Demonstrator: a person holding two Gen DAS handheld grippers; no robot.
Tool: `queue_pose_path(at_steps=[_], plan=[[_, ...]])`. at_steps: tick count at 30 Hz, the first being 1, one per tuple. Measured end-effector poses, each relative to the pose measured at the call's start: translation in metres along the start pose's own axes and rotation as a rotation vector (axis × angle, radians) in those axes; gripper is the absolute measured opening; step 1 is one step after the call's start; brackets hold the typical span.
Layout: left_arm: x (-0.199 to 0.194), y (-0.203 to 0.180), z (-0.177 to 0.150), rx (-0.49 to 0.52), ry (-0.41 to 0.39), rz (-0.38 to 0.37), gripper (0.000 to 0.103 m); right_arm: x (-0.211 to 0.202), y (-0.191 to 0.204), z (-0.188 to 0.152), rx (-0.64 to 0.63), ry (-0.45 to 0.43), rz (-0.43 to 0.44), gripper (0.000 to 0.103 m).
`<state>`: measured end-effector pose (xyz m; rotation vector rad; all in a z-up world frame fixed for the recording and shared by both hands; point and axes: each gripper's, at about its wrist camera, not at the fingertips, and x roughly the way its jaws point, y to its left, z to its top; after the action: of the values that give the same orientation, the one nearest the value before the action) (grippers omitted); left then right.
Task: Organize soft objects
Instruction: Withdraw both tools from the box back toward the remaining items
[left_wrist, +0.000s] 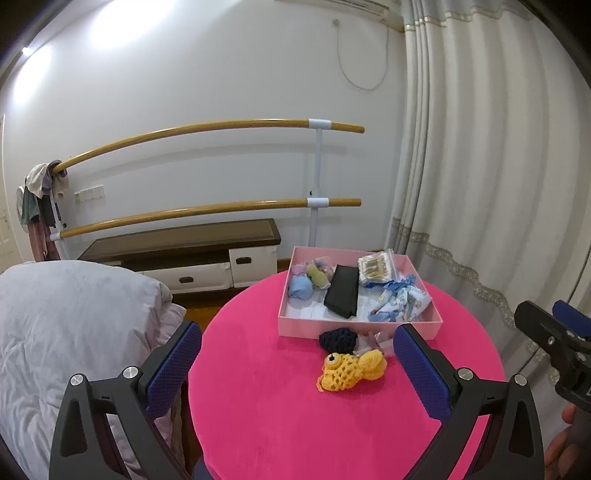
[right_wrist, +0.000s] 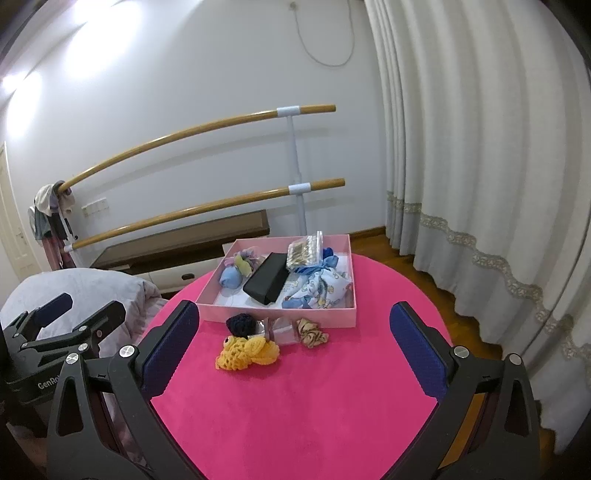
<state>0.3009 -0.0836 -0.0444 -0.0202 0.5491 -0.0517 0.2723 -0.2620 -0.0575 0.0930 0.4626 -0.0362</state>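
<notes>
Both sets of fingers spread wide, empty: left gripper (left_wrist: 297, 360), right gripper (right_wrist: 293, 345). Yellow crocheted fish toy (left_wrist: 351, 371) on round pink table (left_wrist: 277, 424), just outside near wall of shallow pink cardboard box (left_wrist: 437, 297), at 6 o'clock of it. Advice: approach from above, pinch plump body, lift clear over wall.

This is a bedroom in a home. A bed with a rumpled pale duvet (left_wrist: 66, 332) stands beside a low drawer cabinet (left_wrist: 192, 254), and long pleated curtains (left_wrist: 480, 166) hang to the wooden floor (right_wrist: 373, 236). Clothes (left_wrist: 42, 195) hang from a double wooden barre (left_wrist: 207, 129) along the white wall.
</notes>
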Motion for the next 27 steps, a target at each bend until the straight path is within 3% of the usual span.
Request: queue_pose_path(at_steps=[18, 27], plan=[[0.011, 0.005, -0.003, -0.012, 0.018, 0.012, 0.103, 0.000, -0.001, 0.001, 0.001, 0.007, 0.002, 0.103], [0.037, 0.007, -0.015, -0.014, 0.077, 0.010, 0.103, 0.020, -0.011, -0.005, 0.014, 0.052, -0.025, 0.103]])
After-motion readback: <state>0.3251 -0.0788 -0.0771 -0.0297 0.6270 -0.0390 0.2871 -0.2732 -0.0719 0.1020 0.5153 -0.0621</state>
